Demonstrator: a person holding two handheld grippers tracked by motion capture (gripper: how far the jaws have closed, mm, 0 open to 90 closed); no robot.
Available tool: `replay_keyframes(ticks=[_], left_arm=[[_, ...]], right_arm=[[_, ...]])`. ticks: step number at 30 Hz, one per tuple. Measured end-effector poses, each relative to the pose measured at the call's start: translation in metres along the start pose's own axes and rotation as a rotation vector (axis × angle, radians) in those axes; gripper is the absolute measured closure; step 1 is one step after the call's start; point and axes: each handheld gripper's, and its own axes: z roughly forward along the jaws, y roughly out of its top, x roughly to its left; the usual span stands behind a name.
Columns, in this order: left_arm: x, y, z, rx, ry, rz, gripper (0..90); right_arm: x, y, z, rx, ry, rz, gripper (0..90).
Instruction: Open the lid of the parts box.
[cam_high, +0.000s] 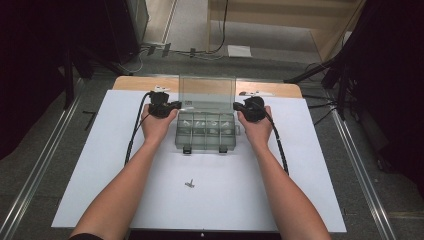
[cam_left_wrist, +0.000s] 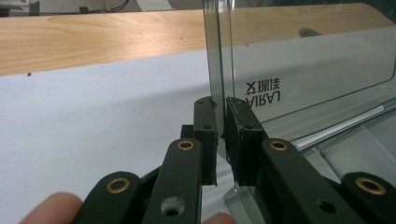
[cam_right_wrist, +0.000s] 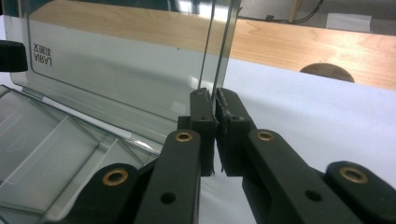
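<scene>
Clearly both tools grip the lid: the left gripper and the right gripper each pinch one side edge. It stands upright over the clear box mid-table, so opening looks done; closing or releasing remains.

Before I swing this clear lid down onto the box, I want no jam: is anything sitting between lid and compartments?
Nothing visible blocks it. The lid stands upright, pinched at its side edges by the left claw and right claw. The box holds only small parts lying low in its compartments; the loose metal piece lies apart on the white sheet.
</scene>
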Motion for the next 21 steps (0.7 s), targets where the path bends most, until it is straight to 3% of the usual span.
replay_keyframes(ticks=[4,12,15,17,21], left_arm=[[-0.001,-0.002,0.003,0.019,0.017,0.007,82.4],[0.000,-0.004,0.007,0.028,0.013,0.003,82.3],[0.001,-0.004,0.005,0.036,0.004,0.005,82.1],[0.001,-0.004,0.004,0.047,0.002,0.005,75.1],[0.004,-0.002,-0.001,0.056,-0.011,-0.015,71.4]], right_arm=[[0.000,-0.003,0.005,0.025,-0.004,-0.001,87.7],[-0.001,-0.007,0.010,0.050,0.002,0.011,85.1],[-0.002,-0.006,0.009,0.045,-0.011,0.011,79.5],[-0.004,-0.006,0.006,0.037,-0.009,0.015,75.0],[-0.007,-0.005,-0.001,0.027,0.016,0.008,63.5]])
